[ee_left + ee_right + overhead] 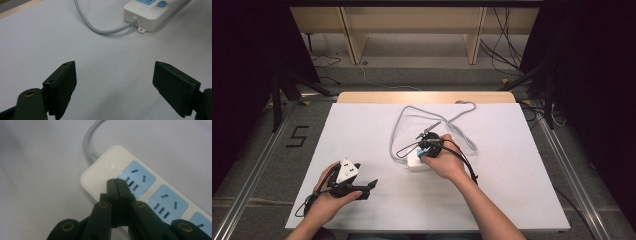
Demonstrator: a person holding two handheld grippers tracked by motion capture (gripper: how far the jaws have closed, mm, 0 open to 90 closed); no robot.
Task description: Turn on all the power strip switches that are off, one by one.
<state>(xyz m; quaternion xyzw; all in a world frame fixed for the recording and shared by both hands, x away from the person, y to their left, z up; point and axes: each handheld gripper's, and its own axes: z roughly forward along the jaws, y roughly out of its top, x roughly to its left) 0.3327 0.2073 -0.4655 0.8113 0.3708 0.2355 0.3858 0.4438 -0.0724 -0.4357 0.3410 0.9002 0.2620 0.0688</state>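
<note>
I see the power strip point(140, 192) mid-table, long axis running diagonally, its grey cord point(399, 130) looping toward the far edge. My right gripper point(117, 182) hovers pinched shut, empty, at its cord end; left gripper point(113, 87) gapes empty nearby.

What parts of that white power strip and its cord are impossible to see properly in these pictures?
- High view: most of the power strip is covered by the right hand and the right tongs.
- Right gripper view: the strip's far end is cut off by the picture's right edge, and the shut tongs hide part of its near edge.
- Left gripper view: the strip runs off the top edge.
- High view: the plug on the grey cord is too small to make out.
</note>
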